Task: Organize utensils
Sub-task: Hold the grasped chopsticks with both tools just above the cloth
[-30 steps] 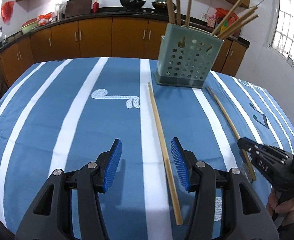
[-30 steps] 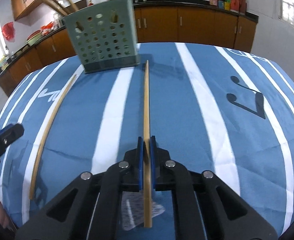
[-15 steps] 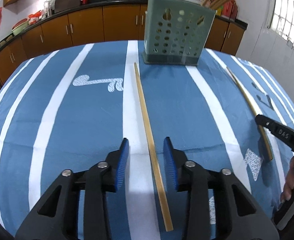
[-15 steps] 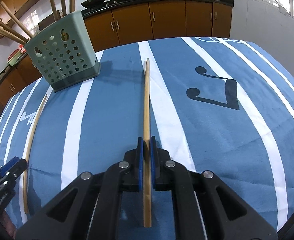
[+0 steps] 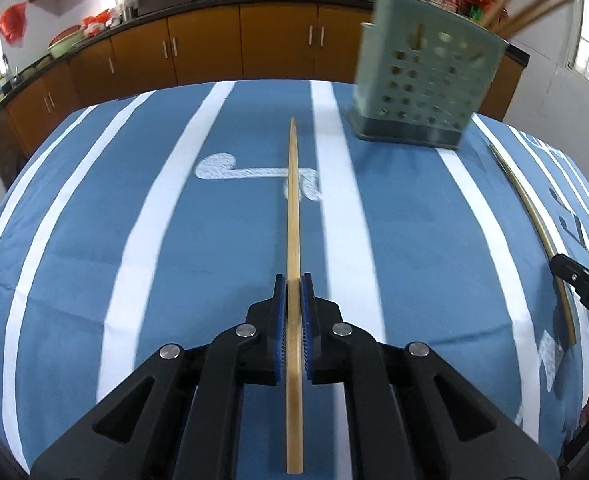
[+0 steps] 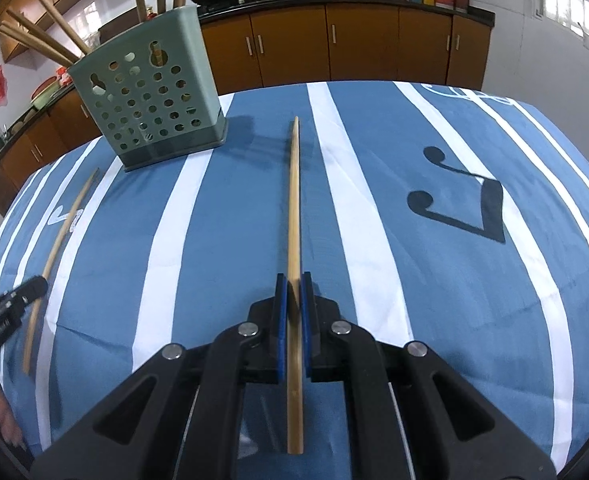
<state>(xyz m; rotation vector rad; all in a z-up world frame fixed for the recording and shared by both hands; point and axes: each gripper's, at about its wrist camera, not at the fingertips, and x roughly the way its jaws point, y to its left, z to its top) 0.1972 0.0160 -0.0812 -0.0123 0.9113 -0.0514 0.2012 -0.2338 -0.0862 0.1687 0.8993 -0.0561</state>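
The left gripper (image 5: 293,300) is clamped on a chopstick (image 5: 293,216) that runs straight ahead of it, with the holder (image 5: 422,88) ahead to its right, blurred, its sticks cut off at the top. The right gripper (image 6: 293,300) pinches a second chopstick (image 6: 293,208); the holder (image 6: 150,96) stands ahead to its left over the striped cloth (image 6: 414,280). Neither path looks blocked

1. Your tablecloth (image 6: 434,280) is blue with white stripes and a black music note.
2. Your holder (image 6: 150,92) is pale green, dotted with round holes.
3. Your chopsticks (image 5: 293,216) are tan.
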